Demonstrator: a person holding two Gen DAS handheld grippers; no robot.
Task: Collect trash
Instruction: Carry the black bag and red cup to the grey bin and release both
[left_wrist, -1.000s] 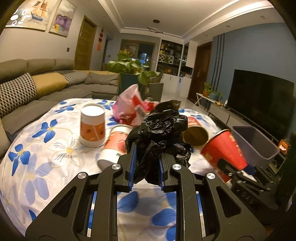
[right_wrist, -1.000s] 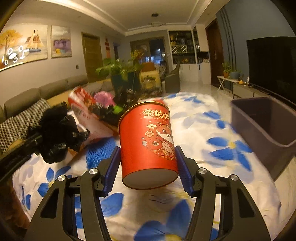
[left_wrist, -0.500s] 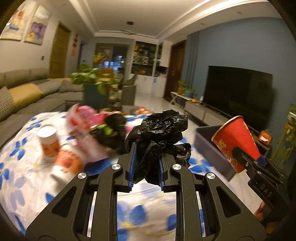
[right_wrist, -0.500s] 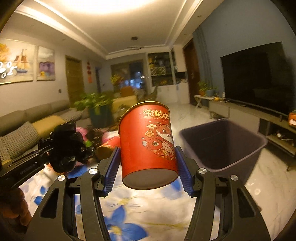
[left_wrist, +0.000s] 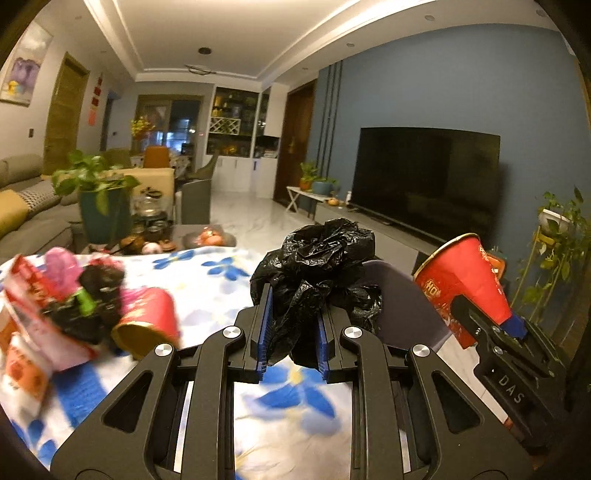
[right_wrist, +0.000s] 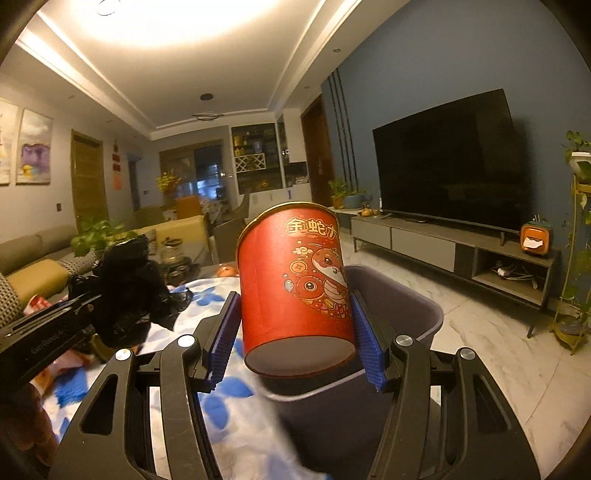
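Clearly printed "金蛇", the red paper cup sits clamped in the right gripper above the grey bin; the left gripper pinches a crumpled black plastic bag.

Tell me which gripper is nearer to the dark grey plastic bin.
Right. The right gripper, holding the red paper cup, hangs just before the dark grey plastic bin. The left gripper, holding the crumpled black plastic bag, is above the flowered tablecloth.

Both my grippers swing right, off the table's littered middle toward its right edge. Red cup in my right gripper now hangs over the grey bin; black bag is just beside the bin.
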